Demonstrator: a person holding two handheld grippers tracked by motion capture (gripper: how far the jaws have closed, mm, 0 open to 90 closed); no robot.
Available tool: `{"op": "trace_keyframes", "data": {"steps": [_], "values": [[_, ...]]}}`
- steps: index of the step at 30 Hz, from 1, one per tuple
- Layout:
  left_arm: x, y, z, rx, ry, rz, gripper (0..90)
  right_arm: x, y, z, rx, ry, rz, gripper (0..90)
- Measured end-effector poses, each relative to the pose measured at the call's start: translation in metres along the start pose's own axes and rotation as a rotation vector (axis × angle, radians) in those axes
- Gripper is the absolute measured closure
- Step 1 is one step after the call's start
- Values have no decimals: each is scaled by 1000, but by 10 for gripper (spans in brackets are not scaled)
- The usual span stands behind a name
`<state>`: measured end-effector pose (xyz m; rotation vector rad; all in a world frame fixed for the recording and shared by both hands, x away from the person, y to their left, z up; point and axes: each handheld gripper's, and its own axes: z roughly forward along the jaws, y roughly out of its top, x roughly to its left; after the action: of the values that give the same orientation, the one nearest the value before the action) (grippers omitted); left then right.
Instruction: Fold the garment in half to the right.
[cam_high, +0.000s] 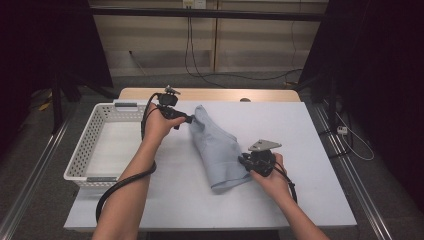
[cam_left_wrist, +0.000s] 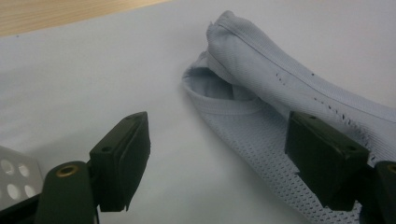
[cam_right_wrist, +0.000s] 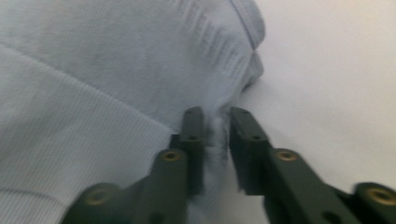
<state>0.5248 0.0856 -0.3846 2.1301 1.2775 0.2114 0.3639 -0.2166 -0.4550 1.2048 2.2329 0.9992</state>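
Lying lengthwise in a loose fold on the white desk (cam_high: 280, 200), the pale blue garment (cam_high: 216, 147) sits between the two hands, apparently being folded or gathered, perhaps for the white basket (cam_high: 82, 155) that stands at the desk's left edge. The left tongs (cam_high: 187, 119) rest at the garment's far end with their jaws standing wide apart; in the left gripper view one jaw hangs over the mesh fabric (cam_left_wrist: 261, 135) and the other over bare desk beside it, so nothing is pinched there yet, and the stance looks like a wait or a line-up for the collar-like opening just ahead. The right tongs (cam_high: 243, 161) meet the near end at its right-hand edge. In the right gripper view (cam_right_wrist: 216, 140) their jaws stand close together with a thin ridge of the cloth's edge between them; a narrow gap shows at either side of that ridge, so the pads seem not to press on it. Judging from this, the near edge is taken low so that it can be lifted or drawn over, while the far end lies free.
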Motion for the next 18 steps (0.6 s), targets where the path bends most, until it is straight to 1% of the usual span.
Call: {"op": "trace_keyframes", "data": {"steps": [1,2,5,6,8,11,12,13,14,15,17,18], "values": [[0,0,0,0,1,3,227,0,0,1,1,-10,5,603],[0,-1,0,1,1,3,227,-1,-1,2,2,-14,10,581],[2,-1,1,3,0,3,227,-4,-2,4,2,5,50,550],[2,-2,1,-1,-2,-2,227,-5,-3,6,2,11,67,545],[2,-2,2,-1,-3,-1,227,-7,-4,8,3,39,120,546],[2,-3,2,0,-5,0,227,-9,-6,11,1,63,157,556],[2,-3,2,-2,-4,2,228,-9,-6,12,1,65,158,570],[2,-3,2,-3,-6,3,227,-9,-5,12,0,77,151,646],[2,-4,2,-5,-5,2,227,-8,-5,12,-1,106,153,692],[2,-4,2,-6,-7,3,227,-8,-5,12,-3,101,157,698],[1,-4,2,-7,-7,5,227,-6,-5,12,1,103,151,746],[1,-4,2,-8,-11,6,227,-6,-4,12,0,103,148,795]]}}
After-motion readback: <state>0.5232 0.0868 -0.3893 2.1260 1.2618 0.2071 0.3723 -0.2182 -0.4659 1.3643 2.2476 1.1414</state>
